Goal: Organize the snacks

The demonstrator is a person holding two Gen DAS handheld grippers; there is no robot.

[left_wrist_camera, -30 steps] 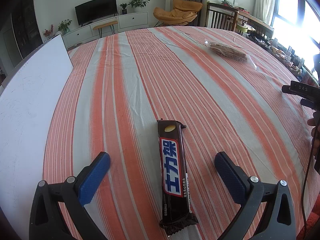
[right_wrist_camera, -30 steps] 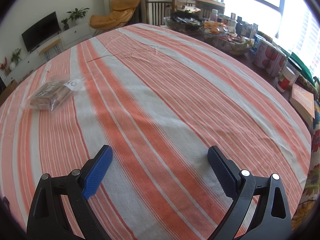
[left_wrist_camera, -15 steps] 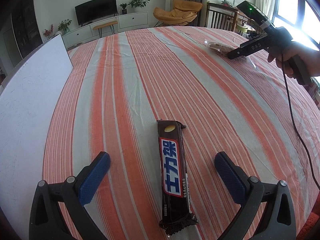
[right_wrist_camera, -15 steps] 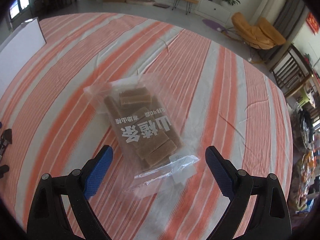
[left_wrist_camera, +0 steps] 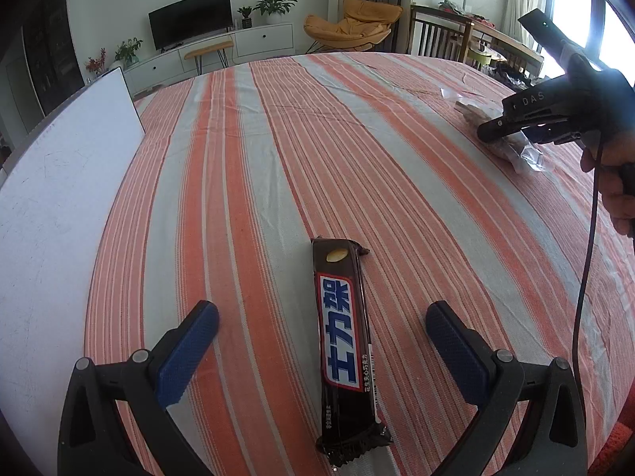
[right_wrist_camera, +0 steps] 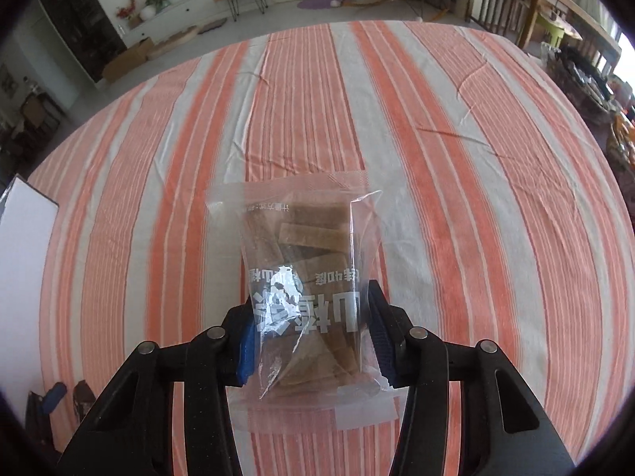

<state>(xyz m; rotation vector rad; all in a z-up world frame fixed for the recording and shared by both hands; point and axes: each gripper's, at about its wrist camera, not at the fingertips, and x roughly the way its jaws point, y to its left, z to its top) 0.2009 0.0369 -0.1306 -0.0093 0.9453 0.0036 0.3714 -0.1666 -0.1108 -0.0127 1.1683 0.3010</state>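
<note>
Right hand-held gripper (right_wrist_camera: 309,337), wide apart over bare cloth a second ago, is now closing around the clear snack bag (right_wrist_camera: 305,277) at the desk's (right_wrist_camera: 476,198) two o'clock, so pickup looks imminent; left hand-held gripper (left_wrist_camera: 321,341) waits released astride the chocolate bar (left_wrist_camera: 343,341).

White characters "士力架" on a blue panel of the brown chocolate bar wrapper (left_wrist_camera: 345,341). "DAS" lettered on the right gripper (left_wrist_camera: 516,129). "山楂条" printed on the clear snack bag (right_wrist_camera: 313,277).

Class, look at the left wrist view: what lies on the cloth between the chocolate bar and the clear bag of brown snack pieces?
Nothing: only bare striped tablecloth separates the chocolate bar from the clear bag.
</note>
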